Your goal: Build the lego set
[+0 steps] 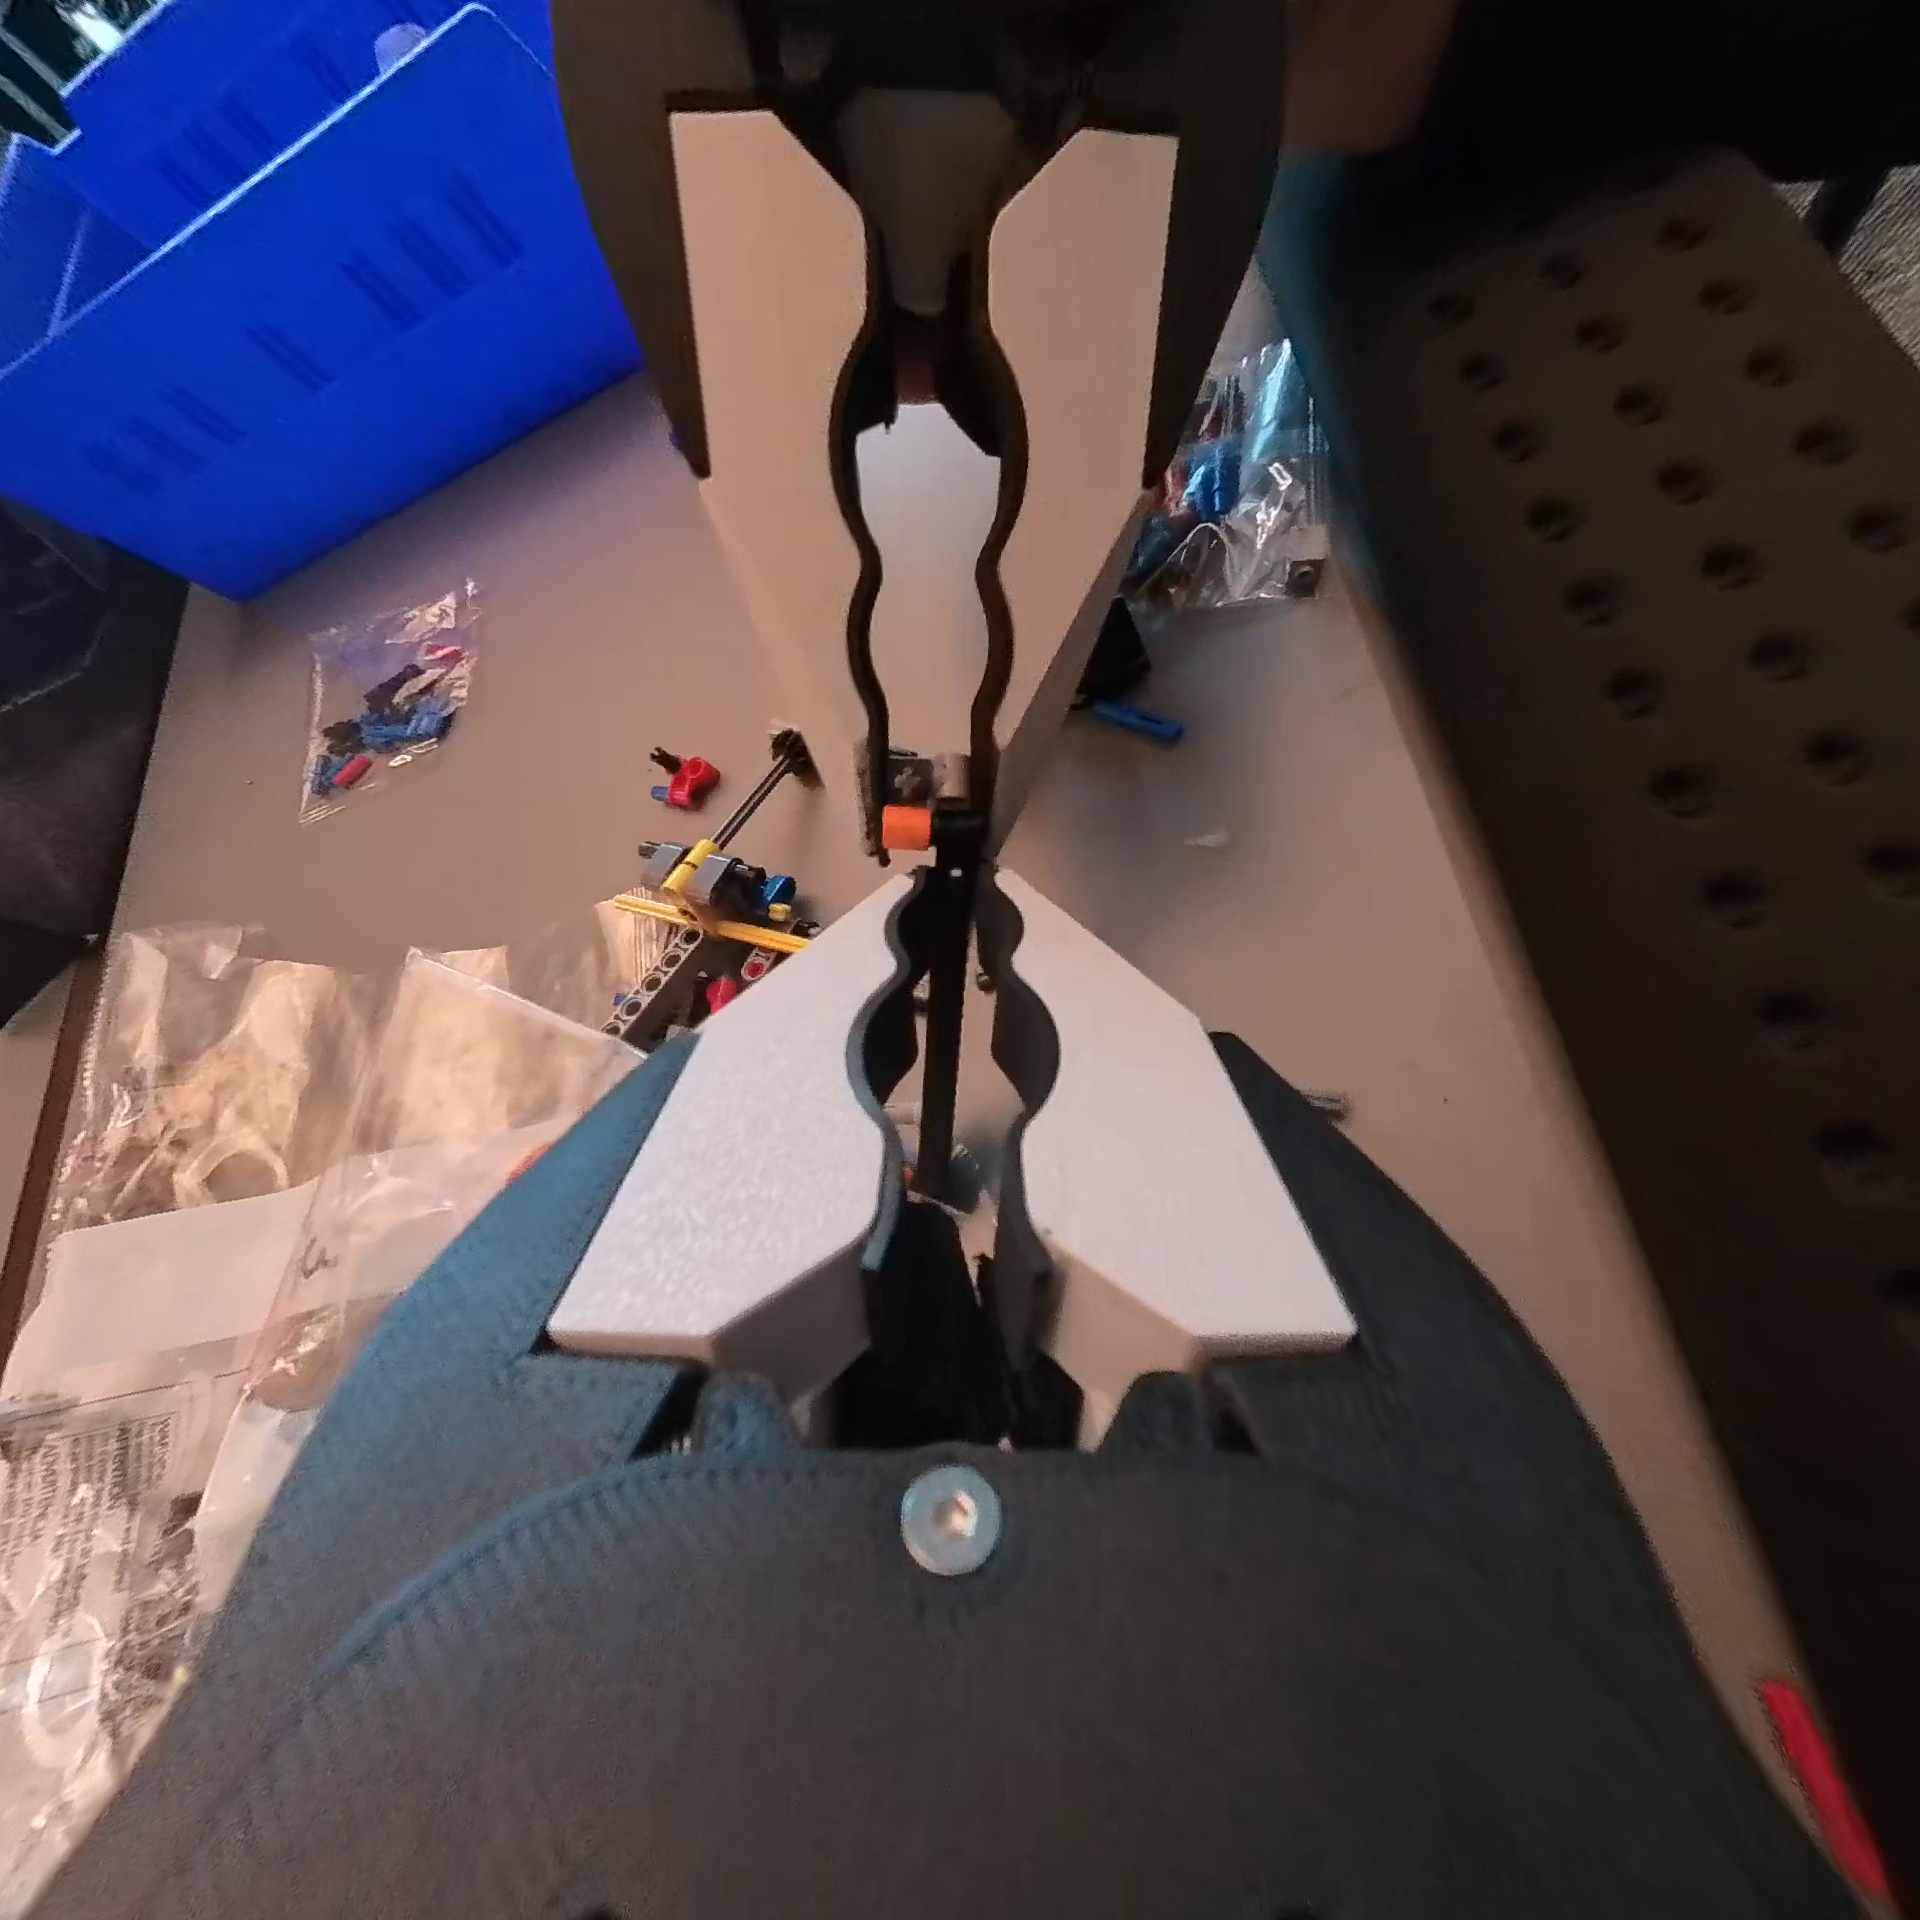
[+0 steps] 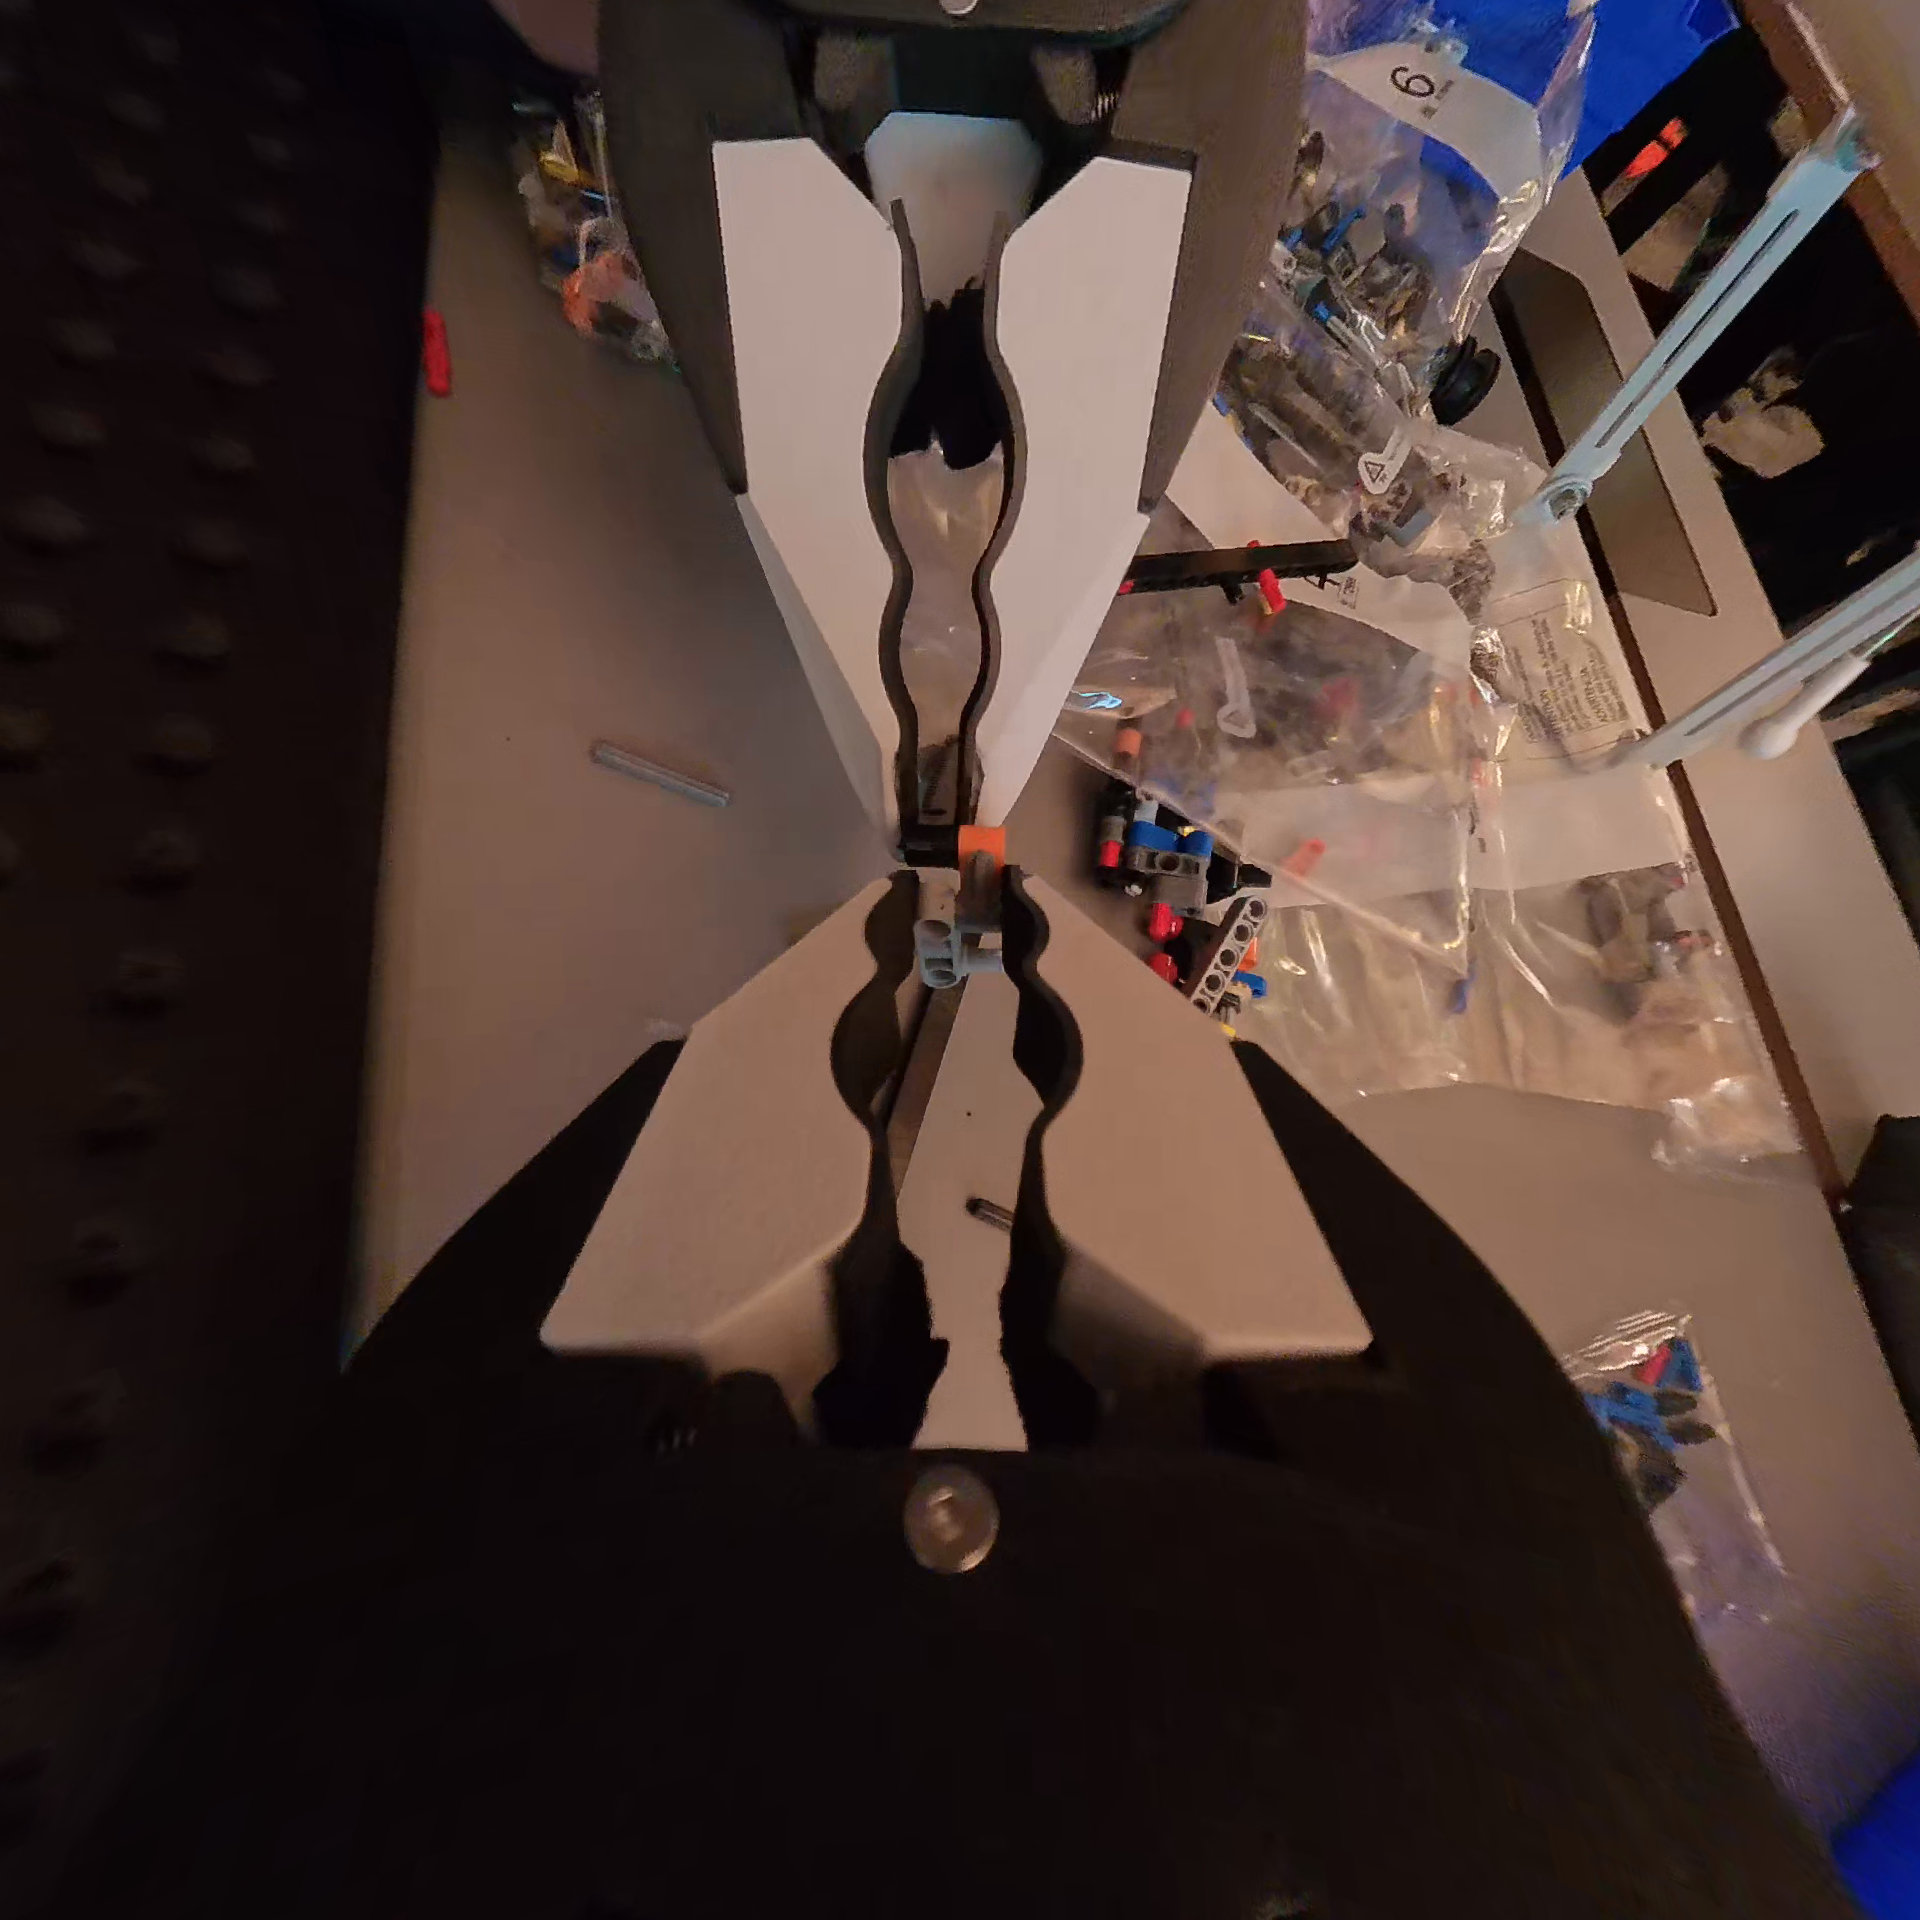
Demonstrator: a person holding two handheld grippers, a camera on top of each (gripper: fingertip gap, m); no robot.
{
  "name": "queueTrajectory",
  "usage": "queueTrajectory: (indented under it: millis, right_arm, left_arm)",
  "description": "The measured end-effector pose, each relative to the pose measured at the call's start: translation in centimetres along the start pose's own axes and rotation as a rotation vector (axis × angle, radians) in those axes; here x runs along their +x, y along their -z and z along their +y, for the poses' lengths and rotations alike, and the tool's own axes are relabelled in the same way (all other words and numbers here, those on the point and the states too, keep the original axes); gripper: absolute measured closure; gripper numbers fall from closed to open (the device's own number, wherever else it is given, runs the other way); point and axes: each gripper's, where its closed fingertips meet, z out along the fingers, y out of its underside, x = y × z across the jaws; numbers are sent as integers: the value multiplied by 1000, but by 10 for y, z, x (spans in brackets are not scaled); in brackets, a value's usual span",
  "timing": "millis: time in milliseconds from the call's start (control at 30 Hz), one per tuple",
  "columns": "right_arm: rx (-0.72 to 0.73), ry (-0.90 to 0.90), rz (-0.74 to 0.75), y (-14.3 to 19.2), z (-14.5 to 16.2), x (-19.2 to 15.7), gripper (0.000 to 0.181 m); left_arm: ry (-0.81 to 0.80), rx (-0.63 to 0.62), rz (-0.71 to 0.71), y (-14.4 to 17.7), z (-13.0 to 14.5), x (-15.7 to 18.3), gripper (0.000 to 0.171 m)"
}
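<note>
Orange bush btwn tip-to-tip claws: left pinching black axle, right pinching grey connector, part-hidden

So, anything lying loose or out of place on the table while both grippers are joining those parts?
Two strays: a small red piece sits alone at the table's far left edge, and a grey axle lies by itself on bare table, both apart from the loose parts pile. Nothing looks damaged.

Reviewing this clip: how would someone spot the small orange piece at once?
Find where the two grippers meet tip to tip above the grey table. The orange piece sits between those tips, beside the black axle held by the left gripper. Nothing else at that junction is orange.
</note>
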Motion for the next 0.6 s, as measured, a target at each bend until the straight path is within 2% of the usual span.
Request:
queueTrajectory:
  millis: [333,433,600]
  right_arm:
    - [-53,-195,-45,-7,7,2,167]
    - [-77,-116,-52,-9,10,-4,167]
    - [-81,35,-40,-11,5,-12,167]
  left_arm:
    - [-9,-55,-28,-2,5,-2,166]
    - [-16,-57,23,-3,8,6,166]
    - [44,8,155,2,6,18,166]
